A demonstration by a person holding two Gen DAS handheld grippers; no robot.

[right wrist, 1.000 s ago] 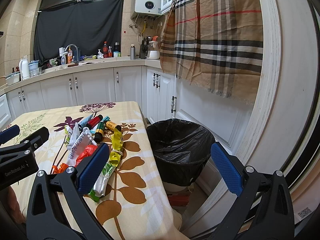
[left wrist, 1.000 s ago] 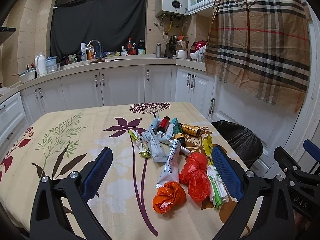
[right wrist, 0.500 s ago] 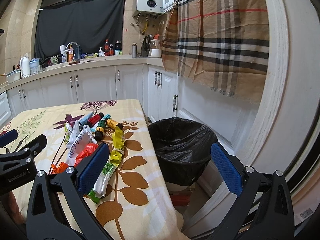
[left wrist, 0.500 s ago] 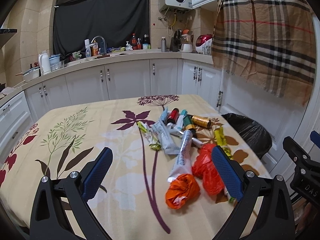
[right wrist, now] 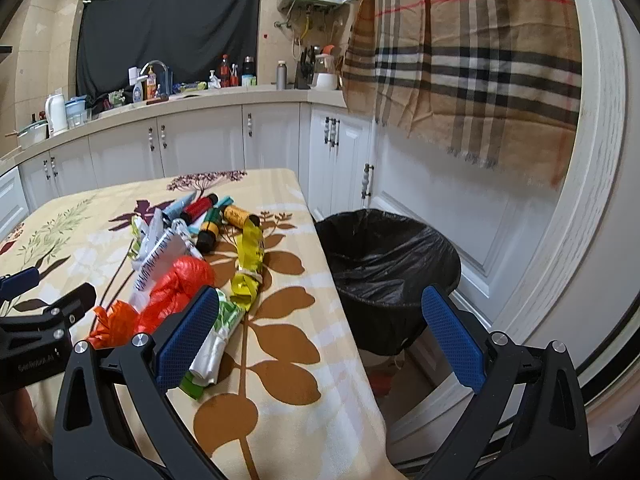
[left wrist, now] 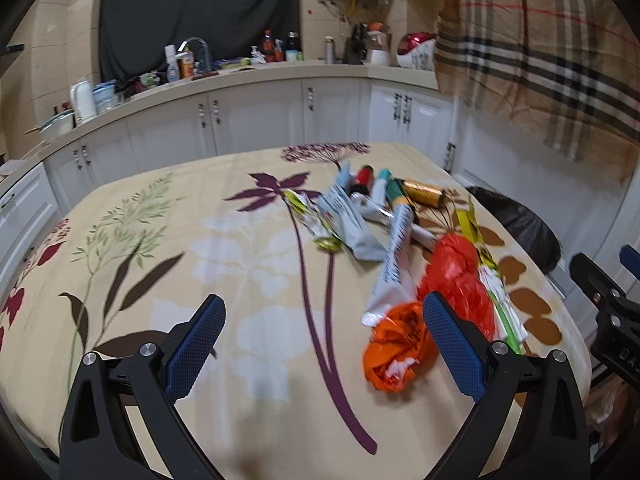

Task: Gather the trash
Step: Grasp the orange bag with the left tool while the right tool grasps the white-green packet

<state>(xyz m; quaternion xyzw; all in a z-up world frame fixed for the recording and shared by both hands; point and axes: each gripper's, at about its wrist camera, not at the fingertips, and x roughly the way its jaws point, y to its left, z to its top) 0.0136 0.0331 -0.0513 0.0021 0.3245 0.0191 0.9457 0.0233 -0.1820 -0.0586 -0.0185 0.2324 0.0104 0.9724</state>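
Left tool has crept closer, spread wide, so pinch the soft, light orange bag mid-crumple.

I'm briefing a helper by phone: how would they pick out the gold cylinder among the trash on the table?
Start at the black-lined bin beside the floral table, then look to the pile's far end. The gold cylinder lies on its side at the pile's bin-side edge, next to a green-and-yellow tube. It is the only shiny gold piece there.
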